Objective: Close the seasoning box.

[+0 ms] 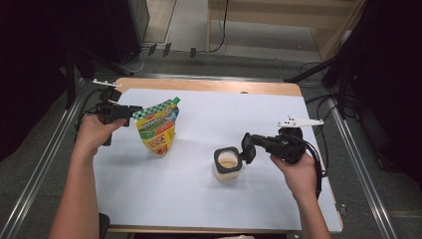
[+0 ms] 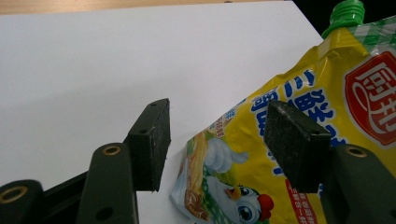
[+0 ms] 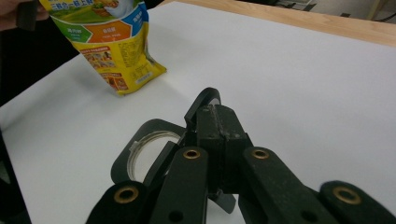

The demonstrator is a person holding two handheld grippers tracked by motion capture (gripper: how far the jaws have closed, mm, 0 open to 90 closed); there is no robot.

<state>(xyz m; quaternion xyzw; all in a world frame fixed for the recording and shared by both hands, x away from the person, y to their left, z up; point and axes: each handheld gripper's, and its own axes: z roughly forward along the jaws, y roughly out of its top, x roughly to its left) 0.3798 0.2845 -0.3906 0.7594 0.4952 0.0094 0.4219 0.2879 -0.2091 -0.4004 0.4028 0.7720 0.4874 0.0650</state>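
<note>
A yellow and green pouch (image 1: 157, 128) with a green cap (image 2: 346, 11) stands tilted at the left of the white sheet (image 1: 224, 107). My left gripper (image 1: 132, 109) is at its upper left corner. In the left gripper view the left gripper (image 2: 219, 126) has its jaws apart: the right pad (image 2: 294, 144) lies over the pouch (image 2: 327, 93), while the left pad (image 2: 152, 140) is clear of it. A small jar (image 1: 227, 167) with a black rim and pale contents stands mid-table. My right gripper (image 1: 249, 147) is shut on its flipped-up black lid (image 3: 205, 100), beside the jar's mouth (image 3: 144, 149).
The white sheet covers a wooden table whose far edge (image 1: 199, 83) shows bare. Metal rails (image 1: 45, 159) run along both sides. Cables and plugs (image 1: 164, 50) lie on the floor beyond the table. Dark stands (image 1: 343, 64) rise at the right.
</note>
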